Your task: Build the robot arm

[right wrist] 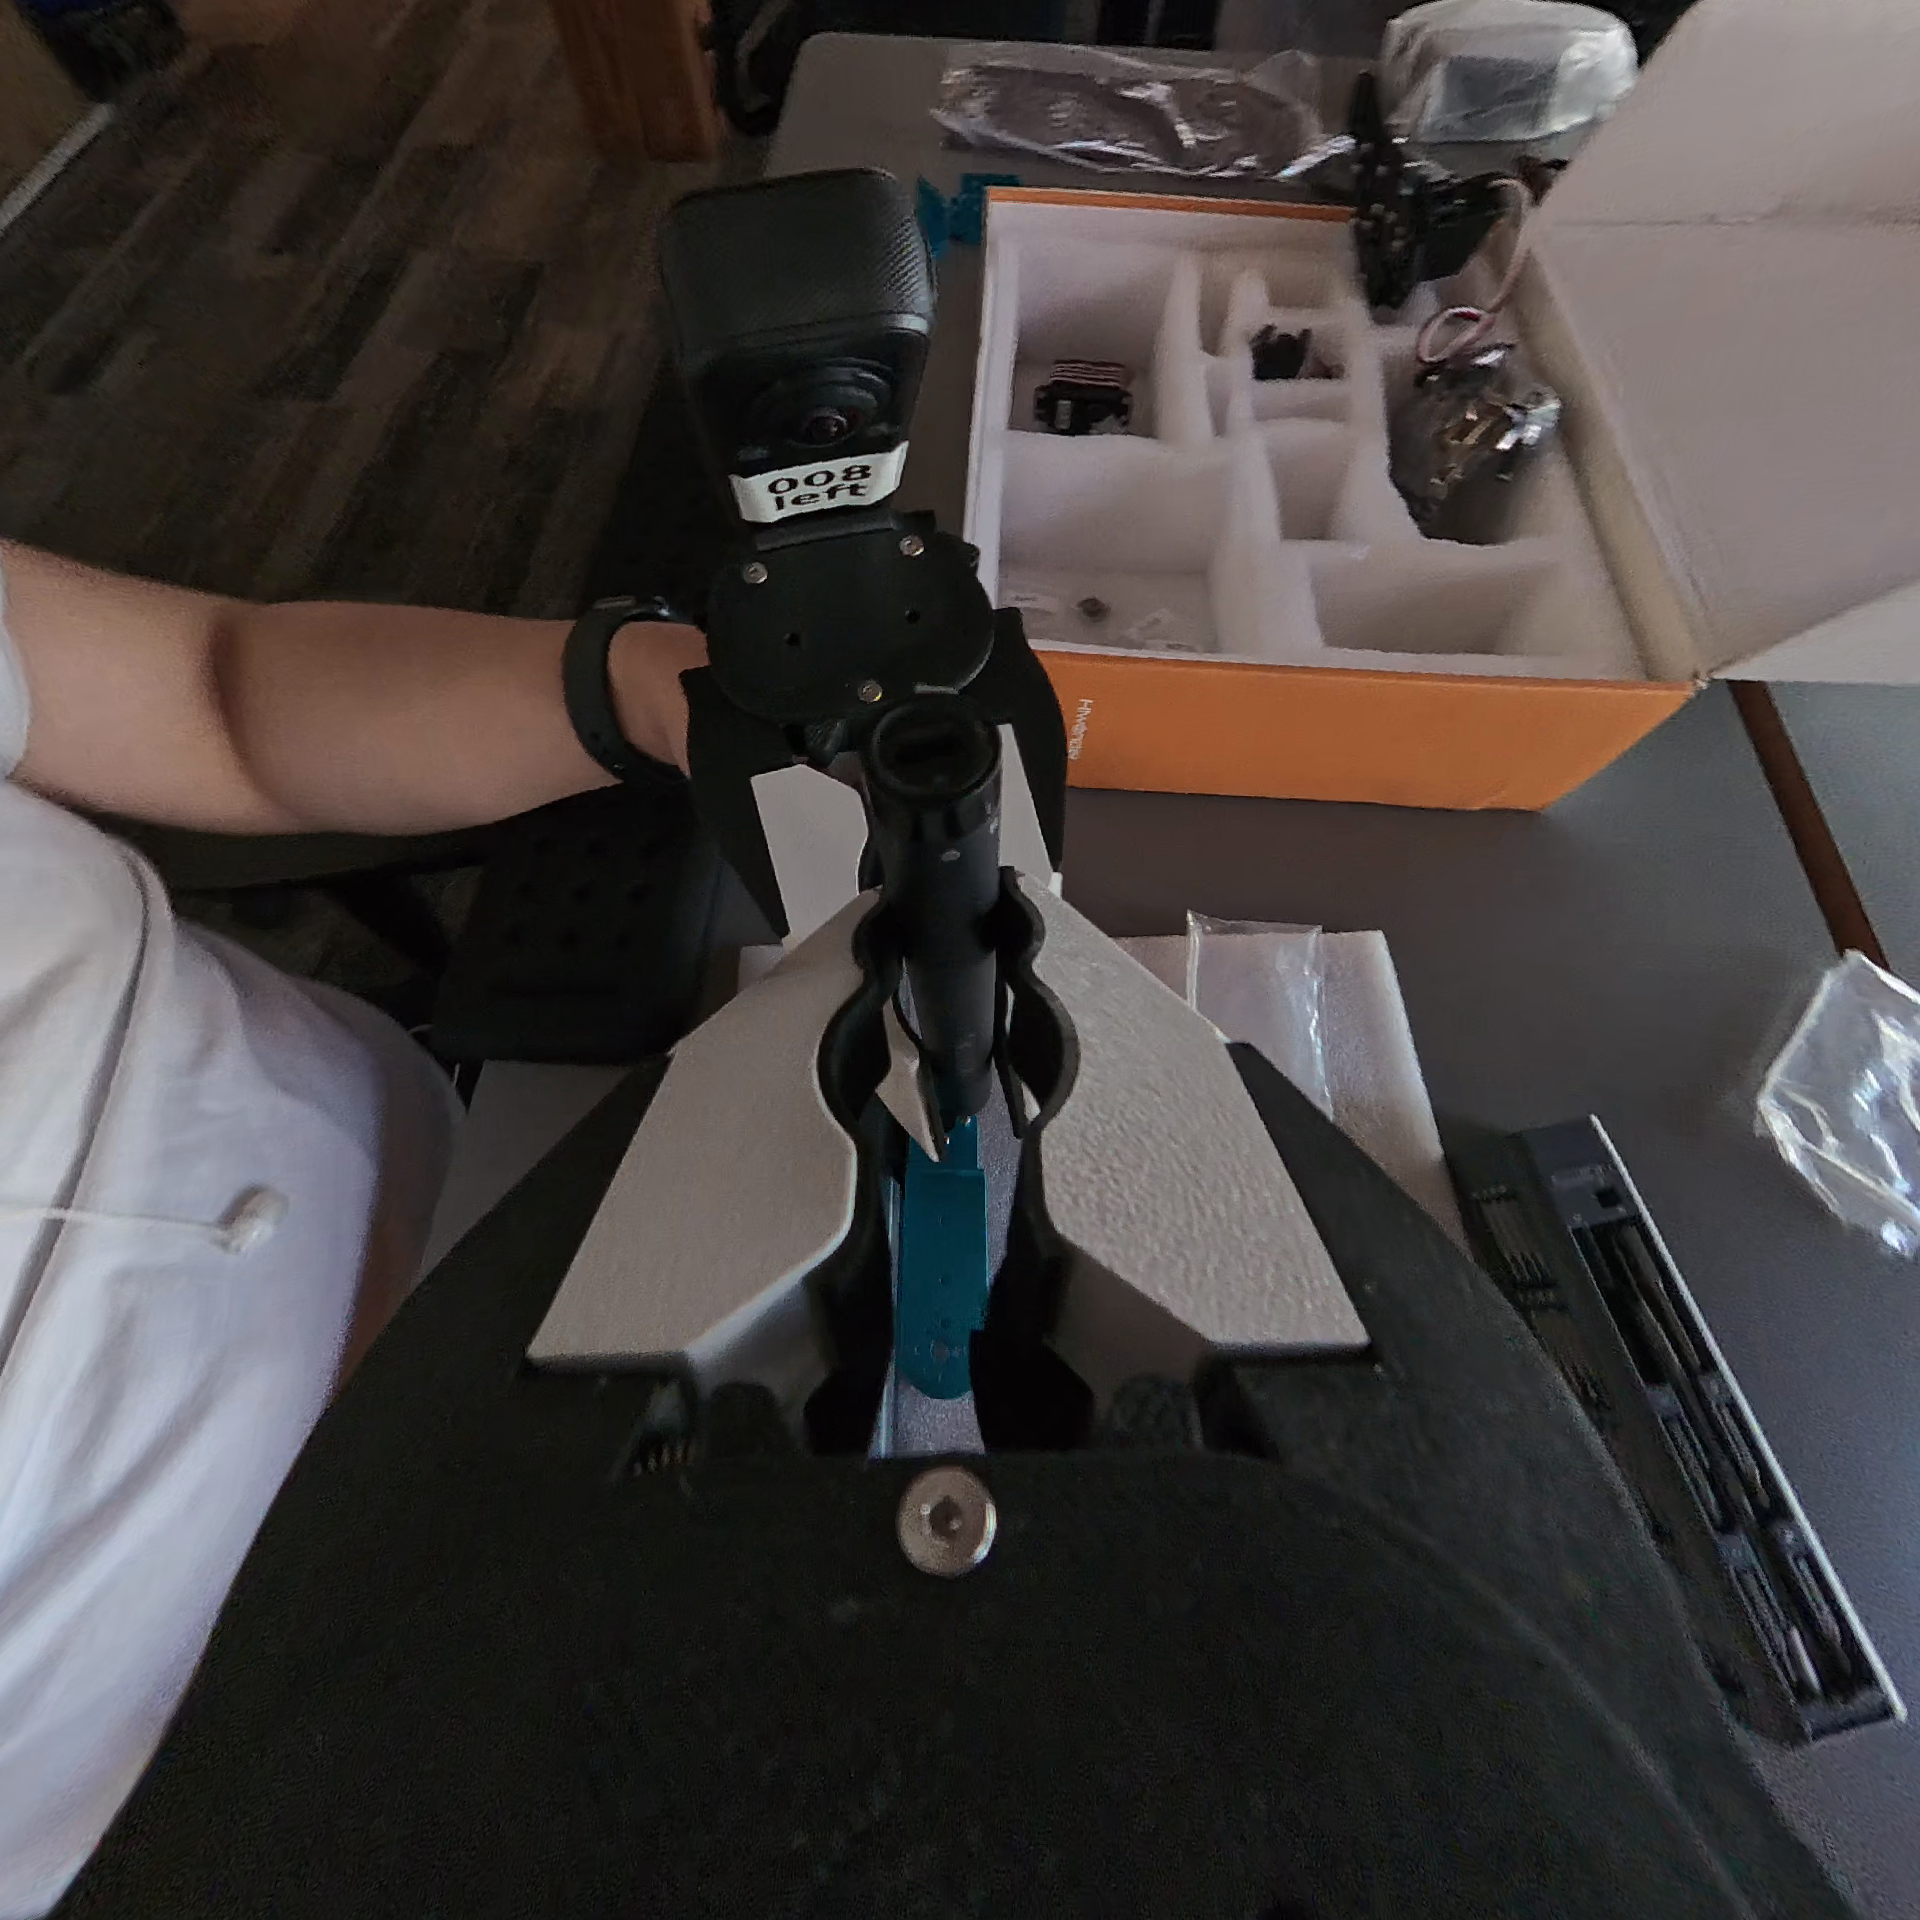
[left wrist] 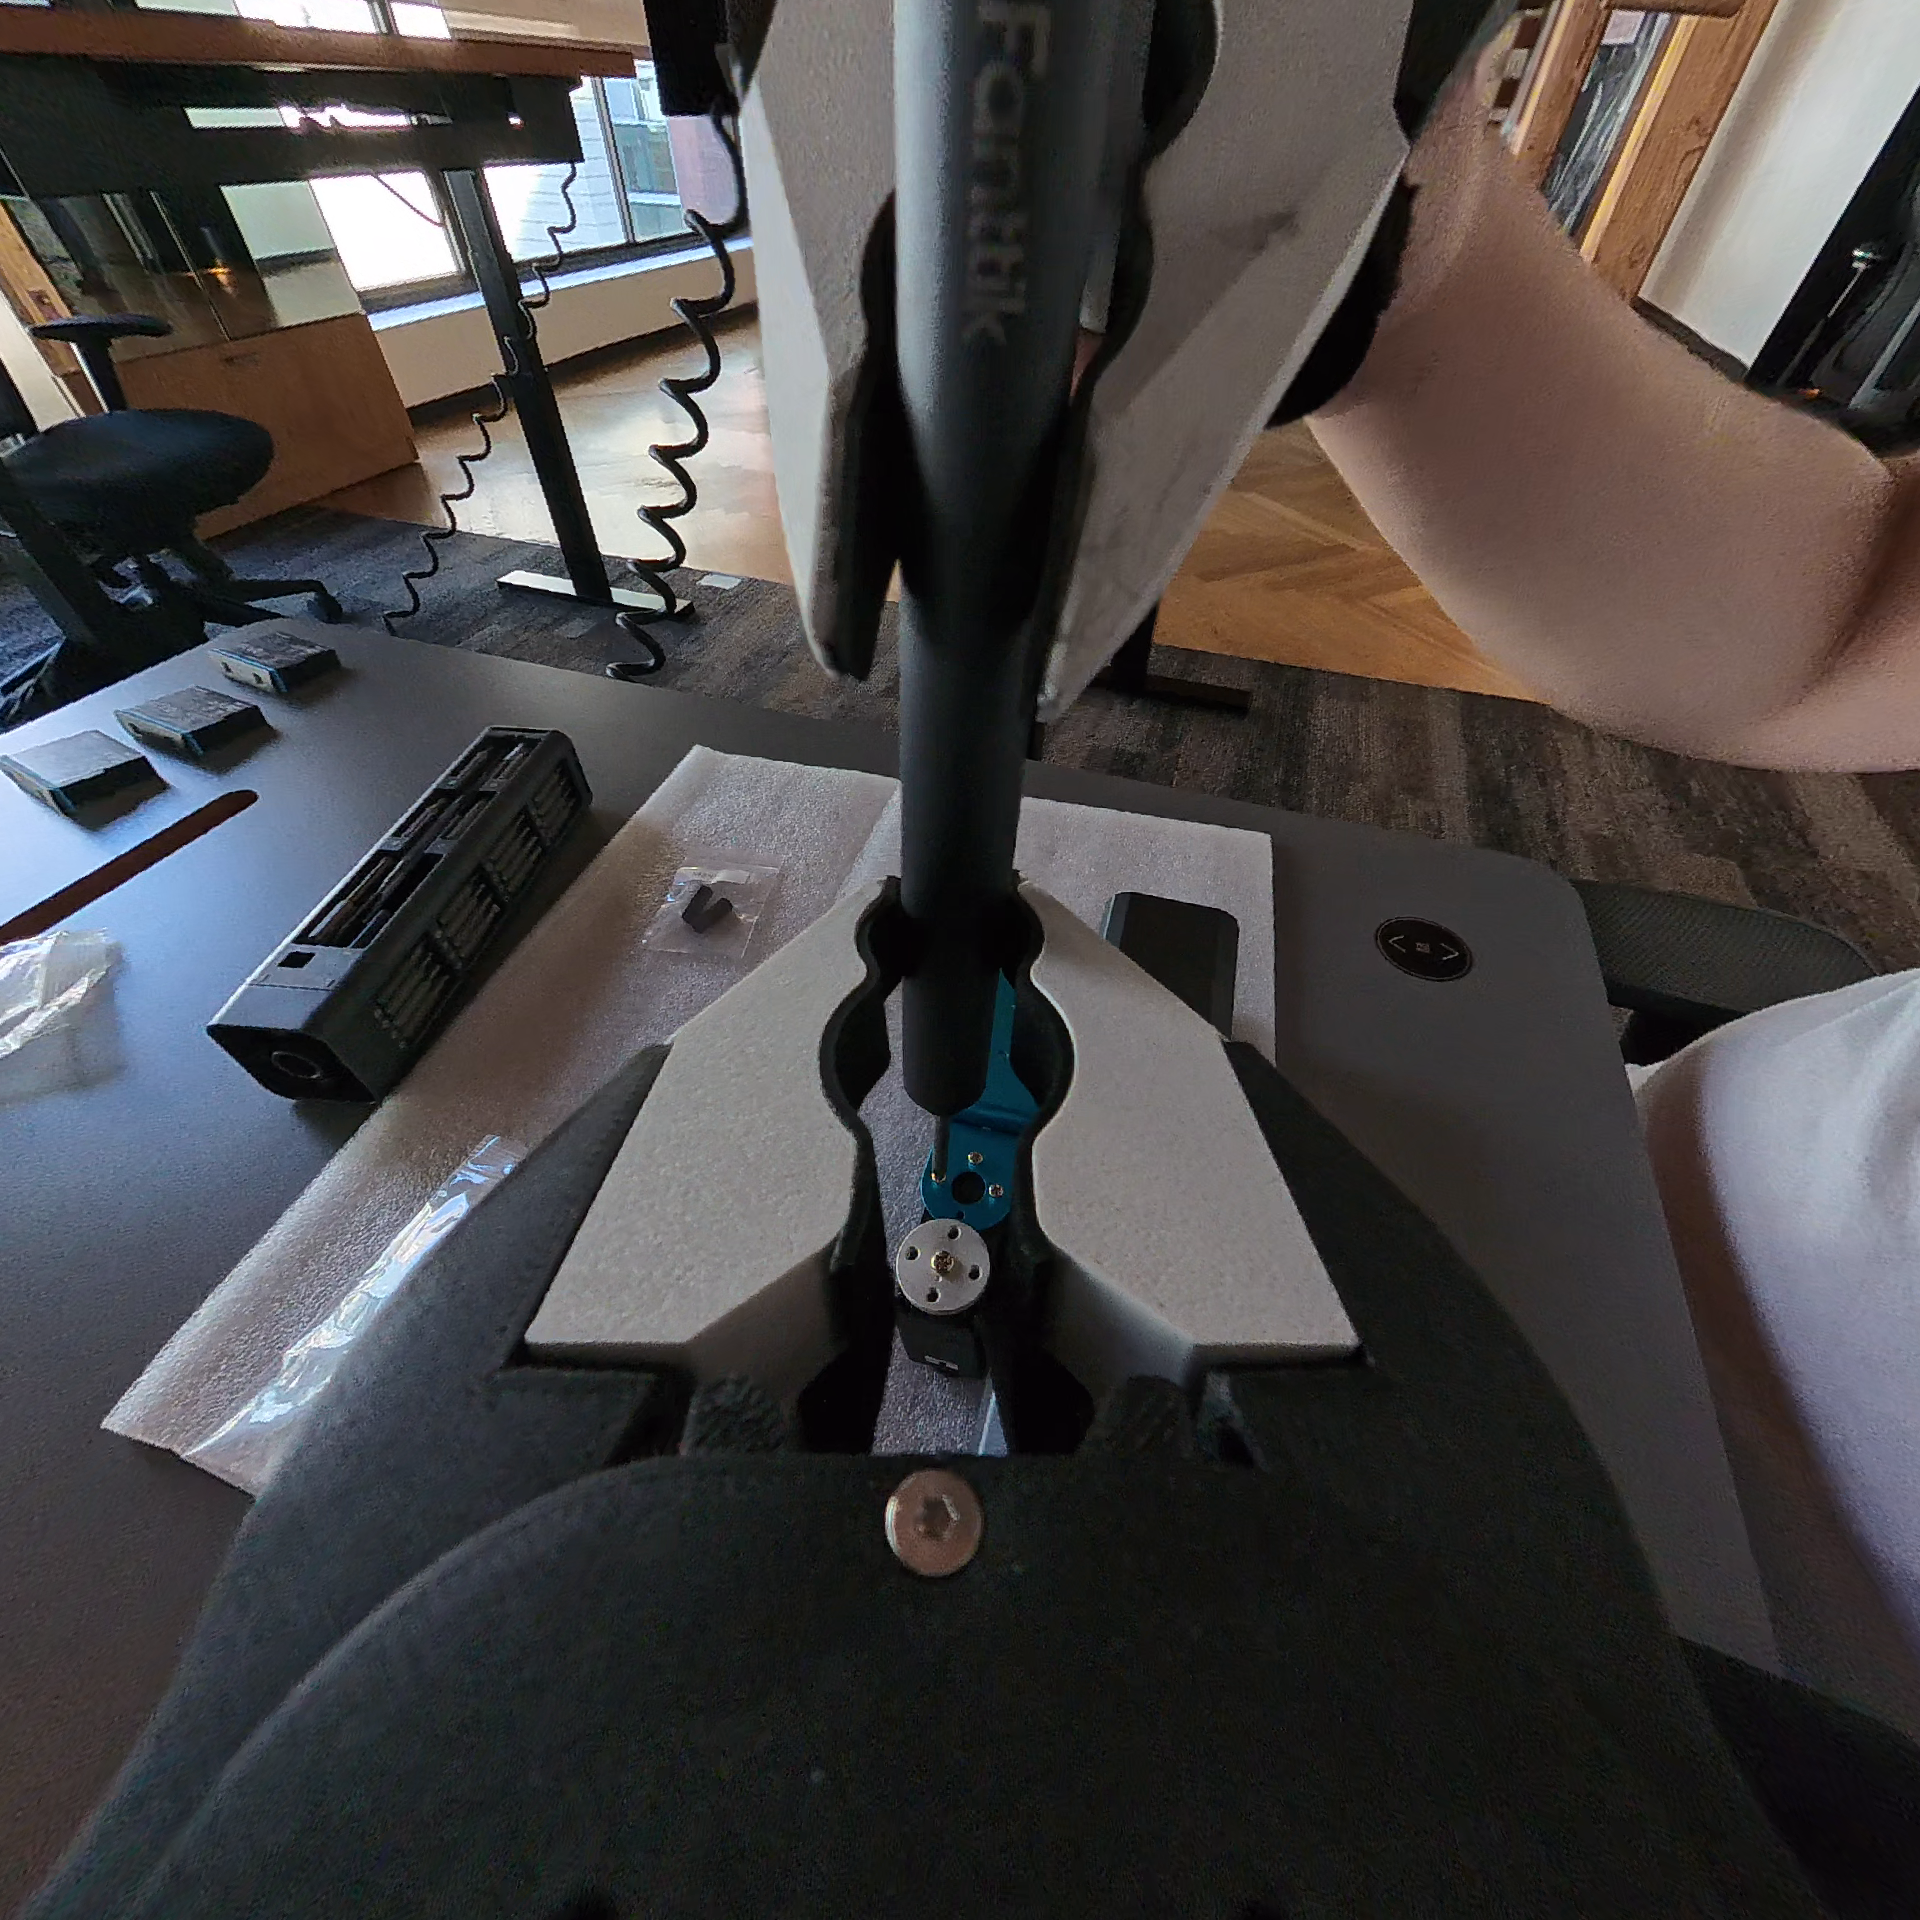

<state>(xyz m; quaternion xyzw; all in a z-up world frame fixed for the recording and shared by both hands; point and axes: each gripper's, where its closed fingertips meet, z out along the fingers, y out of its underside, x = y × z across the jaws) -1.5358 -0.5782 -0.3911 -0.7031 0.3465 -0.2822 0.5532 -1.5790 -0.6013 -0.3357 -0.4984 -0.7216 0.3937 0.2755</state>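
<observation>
My left gripper (left wrist: 951,925) is shut around a small black servo (left wrist: 943,1345) with a round silver horn (left wrist: 940,1259) and a blue metal bracket (left wrist: 977,1174). My right gripper (right wrist: 940,920) is shut on a dark grey screwdriver (right wrist: 940,831). In the left wrist view the right gripper (left wrist: 951,675) comes down from above with the screwdriver (left wrist: 956,727), and the driver's thin tip (left wrist: 938,1158) rests on a hole in the blue bracket. In the right wrist view the left gripper (right wrist: 930,1122) faces me, with the blue bracket (right wrist: 940,1278) below the driver.
A white foam sheet (left wrist: 727,821) lies under the work on a dark table (left wrist: 156,1039). A black bit-set case (left wrist: 416,935), a small bag with a black part (left wrist: 717,904) and small black boxes (left wrist: 187,717) lie to the left. An open orange box (right wrist: 1351,727) with foam compartments stands behind. Tip to tip, the grippers are about 7 cm apart. The black bit-set case (left wrist: 416,935) lies around 20 cm away from my left fingertips. The right camera catches it too, in the right wrist view (right wrist: 1569,1276).
</observation>
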